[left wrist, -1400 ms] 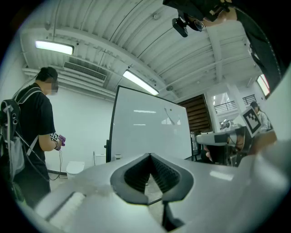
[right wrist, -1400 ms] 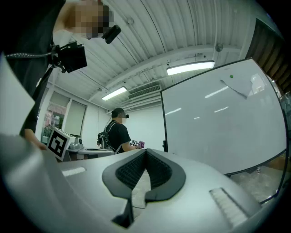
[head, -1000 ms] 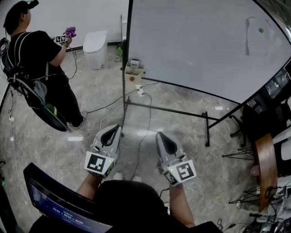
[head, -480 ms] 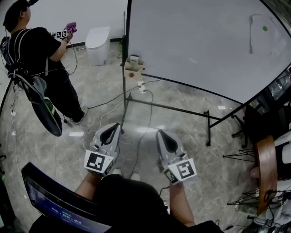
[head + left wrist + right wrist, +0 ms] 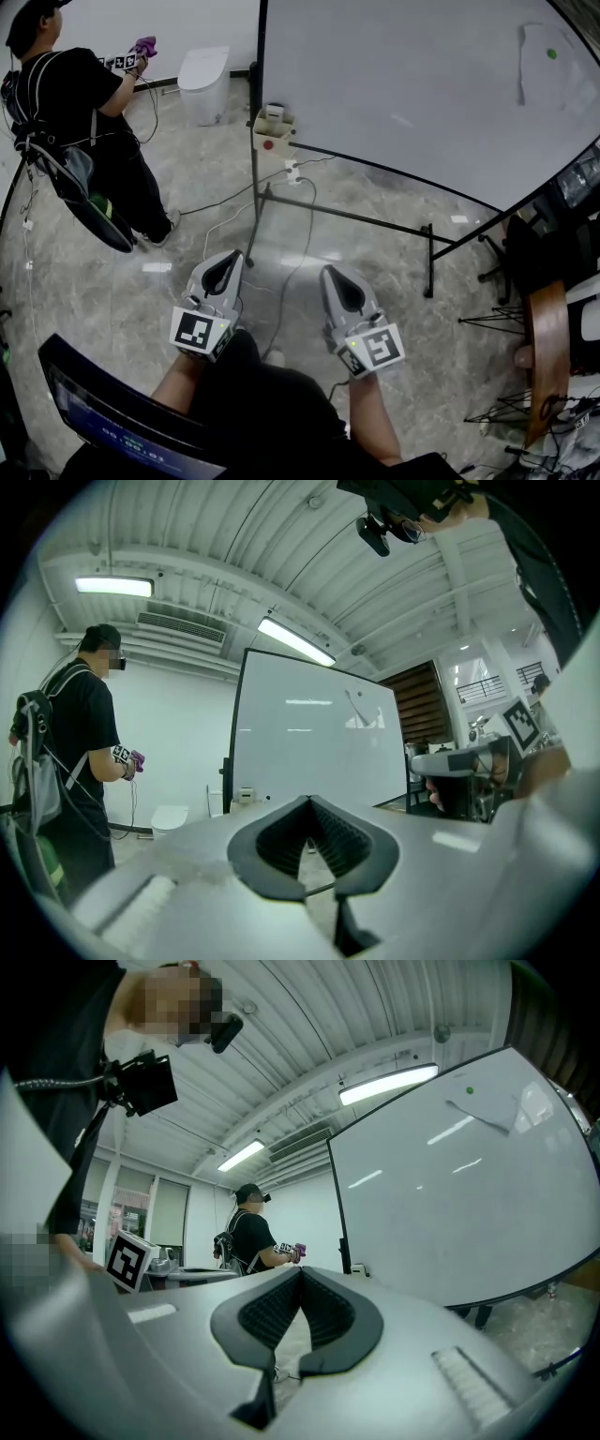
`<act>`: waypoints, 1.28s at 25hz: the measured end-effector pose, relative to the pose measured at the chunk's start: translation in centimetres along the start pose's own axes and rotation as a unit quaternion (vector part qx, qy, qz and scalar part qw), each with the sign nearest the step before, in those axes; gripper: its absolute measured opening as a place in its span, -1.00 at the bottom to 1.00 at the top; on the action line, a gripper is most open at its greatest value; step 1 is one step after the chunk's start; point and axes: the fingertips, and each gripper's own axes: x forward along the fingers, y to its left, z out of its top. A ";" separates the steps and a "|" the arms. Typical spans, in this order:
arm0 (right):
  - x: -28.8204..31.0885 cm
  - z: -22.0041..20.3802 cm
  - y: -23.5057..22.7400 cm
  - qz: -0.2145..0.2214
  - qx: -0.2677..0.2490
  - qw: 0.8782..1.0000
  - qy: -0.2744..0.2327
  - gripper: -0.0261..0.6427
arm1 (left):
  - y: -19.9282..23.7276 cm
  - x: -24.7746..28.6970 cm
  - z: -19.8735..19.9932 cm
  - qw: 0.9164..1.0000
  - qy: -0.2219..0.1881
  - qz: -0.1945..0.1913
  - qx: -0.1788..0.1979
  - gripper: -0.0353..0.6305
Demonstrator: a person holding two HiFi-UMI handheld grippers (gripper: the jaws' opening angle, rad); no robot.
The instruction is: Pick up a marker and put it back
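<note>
Both grippers are held side by side low in the head view, above the grey floor. My left gripper (image 5: 228,261) is shut with nothing between its pads, as the left gripper view (image 5: 307,802) also shows. My right gripper (image 5: 335,274) is likewise shut and empty (image 5: 300,1275). Both point toward a large whiteboard (image 5: 403,84) on a black stand. A small box (image 5: 270,127) with a red dot hangs at the board's lower left corner. I cannot make out any marker.
Another person in black (image 5: 80,103) stands at the far left holding a purple thing. Near the wall is a white bin (image 5: 203,70). Cables (image 5: 281,202) run over the floor by the stand's legs (image 5: 427,258). A monitor (image 5: 103,412) is at bottom left, a wooden table (image 5: 548,356) at right.
The whiteboard, box and other person have slid slightly up in the head view. Both grippers stay shut and side by side, shifted a little left.
</note>
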 end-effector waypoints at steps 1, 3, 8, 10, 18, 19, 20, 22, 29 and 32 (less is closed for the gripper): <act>0.1 -0.1 -0.1 0.000 0.001 1.000 0.001 -0.89 | 0.0 0.2 -0.1 1.000 0.001 -0.001 0.001 -0.88; 0.5 -0.2 -0.5 0.000 0.001 1.000 0.002 -0.89 | 0.2 0.5 -0.4 1.000 0.003 -0.002 -0.004 -0.88; 2.9 -0.8 -1.2 -0.001 -0.001 1.000 0.006 -0.89 | 2.1 2.3 -1.3 1.000 0.003 -0.007 -0.008 -0.88; 4.1 -1.0 -1.6 -0.004 0.000 1.000 0.008 -0.89 | 3.1 3.2 -1.7 1.000 0.005 -0.010 -0.013 -0.88; 10.1 -0.8 -3.9 -0.021 -0.006 1.000 0.011 -0.89 | 7.5 8.7 -1.3 0.999 0.000 -0.035 -0.020 -0.88; 11.0 -0.7 -4.2 -0.022 -0.007 1.000 0.011 -0.89 | 8.2 9.4 -1.3 0.999 0.000 -0.038 -0.022 -0.88; 11.9 -0.5 -4.5 -0.024 -0.009 1.000 0.011 -0.89 | 9.0 10.2 -1.2 0.999 0.002 -0.040 -0.023 -0.88; 13.8 -0.3 -5.2 -0.031 -0.012 0.999 0.012 -0.89 | 10.4 11.7 -1.0 0.999 0.001 -0.049 -0.023 -0.88; 19.6 -0.2 -6.6 -0.054 -0.015 0.998 0.014 -0.89 | 15.1 16.0 -0.3 0.997 -0.009 -0.079 -0.023 -0.88; 22.1 -0.4 -6.9 -0.060 -0.018 0.998 0.016 -0.89 | 17.0 17.4 -0.4 0.995 -0.016 -0.092 -0.027 -0.88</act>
